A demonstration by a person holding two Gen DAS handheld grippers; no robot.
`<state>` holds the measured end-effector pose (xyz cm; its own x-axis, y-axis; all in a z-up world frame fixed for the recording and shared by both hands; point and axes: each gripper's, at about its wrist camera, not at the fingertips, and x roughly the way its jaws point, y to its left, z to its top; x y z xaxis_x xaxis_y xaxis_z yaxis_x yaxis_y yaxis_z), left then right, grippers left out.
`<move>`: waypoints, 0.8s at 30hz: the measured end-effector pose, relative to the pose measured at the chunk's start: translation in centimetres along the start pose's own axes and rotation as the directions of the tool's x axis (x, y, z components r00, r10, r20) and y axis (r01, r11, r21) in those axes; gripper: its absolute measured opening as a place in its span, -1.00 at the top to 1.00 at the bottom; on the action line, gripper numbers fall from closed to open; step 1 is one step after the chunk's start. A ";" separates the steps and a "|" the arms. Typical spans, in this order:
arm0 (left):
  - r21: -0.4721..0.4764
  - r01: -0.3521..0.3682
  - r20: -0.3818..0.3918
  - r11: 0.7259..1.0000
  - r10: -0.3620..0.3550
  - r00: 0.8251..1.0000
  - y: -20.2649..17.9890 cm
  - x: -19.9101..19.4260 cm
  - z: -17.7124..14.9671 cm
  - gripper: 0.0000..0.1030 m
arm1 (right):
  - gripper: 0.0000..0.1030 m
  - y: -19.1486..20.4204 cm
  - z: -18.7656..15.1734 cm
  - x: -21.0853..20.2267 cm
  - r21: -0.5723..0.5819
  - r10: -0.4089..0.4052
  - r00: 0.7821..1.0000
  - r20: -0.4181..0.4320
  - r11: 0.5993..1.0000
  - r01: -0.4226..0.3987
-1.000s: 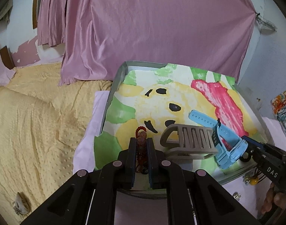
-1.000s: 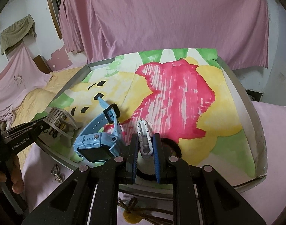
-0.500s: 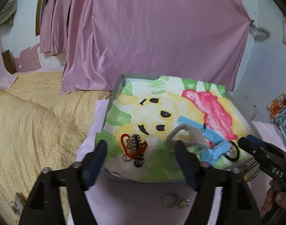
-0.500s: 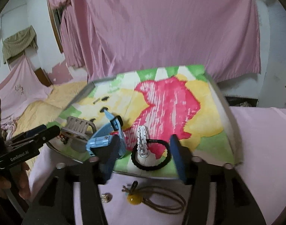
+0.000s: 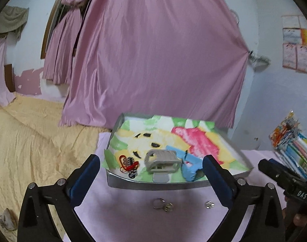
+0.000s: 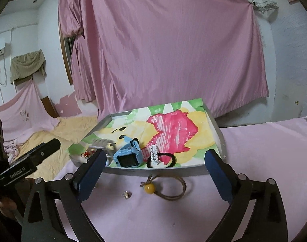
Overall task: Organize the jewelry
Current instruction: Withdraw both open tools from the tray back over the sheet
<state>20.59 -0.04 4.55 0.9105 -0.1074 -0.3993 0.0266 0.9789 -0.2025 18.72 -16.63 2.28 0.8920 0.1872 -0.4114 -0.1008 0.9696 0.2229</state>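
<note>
A metal tray (image 5: 153,182) (image 6: 219,133) lined with a painted paper sits on the pink cloth. In it lie a red beaded bracelet (image 5: 129,164), a grey hair claw (image 5: 162,160), a blue watch (image 6: 128,155) (image 5: 190,165) and a black hair tie with a white charm (image 6: 161,159). On the cloth in front lie a ring and small earrings (image 5: 162,203) (image 5: 209,204) (image 6: 126,194) and a cord with a yellow bead (image 6: 149,187). My left gripper (image 5: 151,179) and my right gripper (image 6: 154,176) are both open, empty and drawn back from the tray.
A yellow bedspread (image 5: 28,141) lies left of the pink cloth. A pink curtain (image 5: 153,60) hangs behind the tray. Stacked books (image 5: 294,141) stand at the right. The right gripper's body (image 5: 284,178) shows in the left view, the left gripper's body (image 6: 26,163) in the right view.
Both grippers opened, let go of the red bracelet and the white-charm hair tie in the tray, then pulled back and up away from the tray.
</note>
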 end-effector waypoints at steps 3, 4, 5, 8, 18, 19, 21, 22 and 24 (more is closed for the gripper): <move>0.010 0.017 0.024 1.000 -0.017 1.000 -0.2 -1.2 -0.4 -0.98 | -0.88 0.0 -0.7 -1.6 0.008 -0.001 0.999 0.037 1.000 0.001; 0.016 0.017 0.032 1.000 -0.017 0.999 -0.3 -1.6 -0.6 -0.98 | -0.89 0.1 -1.0 -2.2 0.009 0.005 0.999 0.052 1.000 -0.005; 0.019 0.016 0.036 1.000 -0.017 0.999 -0.4 -1.9 -0.8 -0.98 | -0.89 0.1 -1.3 -2.7 0.007 0.007 0.998 0.060 1.000 -0.007; 0.034 0.020 0.040 0.999 -0.021 0.999 -0.5 -2.6 -1.5 -0.98 | -0.91 0.5 -2.1 -4.0 -0.005 0.013 0.997 0.080 1.000 -0.013; 0.071 0.023 0.032 0.997 -0.025 0.999 -0.7 -4.3 -3.6 -0.98 | -0.91 0.9 -4.1 -4.7 -0.040 0.008 0.999 0.050 0.999 -0.006; 0.074 0.020 0.028 0.997 -0.022 0.999 -0.6 -4.3 -3.7 -0.98 | -0.91 0.9 -4.3 -4.7 -0.039 0.007 0.999 0.045 0.999 -0.005; 0.079 0.013 0.024 0.997 -0.015 1.000 -0.6 -4.4 -4.0 -0.98 | -0.91 0.9 -4.4 -4.7 -0.038 0.004 0.999 0.032 0.999 -0.003; 0.081 0.010 0.022 0.997 -0.012 1.000 -0.6 -4.4 -4.0 -0.98 | -0.91 0.9 -4.5 -4.6 -0.039 0.003 1.000 0.026 0.999 -0.002; 0.083 0.004 0.016 0.997 -0.005 1.000 -0.6 -4.5 -4.3 -0.98 | -0.91 0.8 -4.6 -4.4 -0.041 -0.002 1.000 0.011 0.999 0.002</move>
<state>14.71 -0.88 2.63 0.9170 -0.1097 -0.3836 0.0644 0.9895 -0.1290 12.70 -16.00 0.20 0.8971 0.1837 -0.4019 -0.1167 0.9757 0.1855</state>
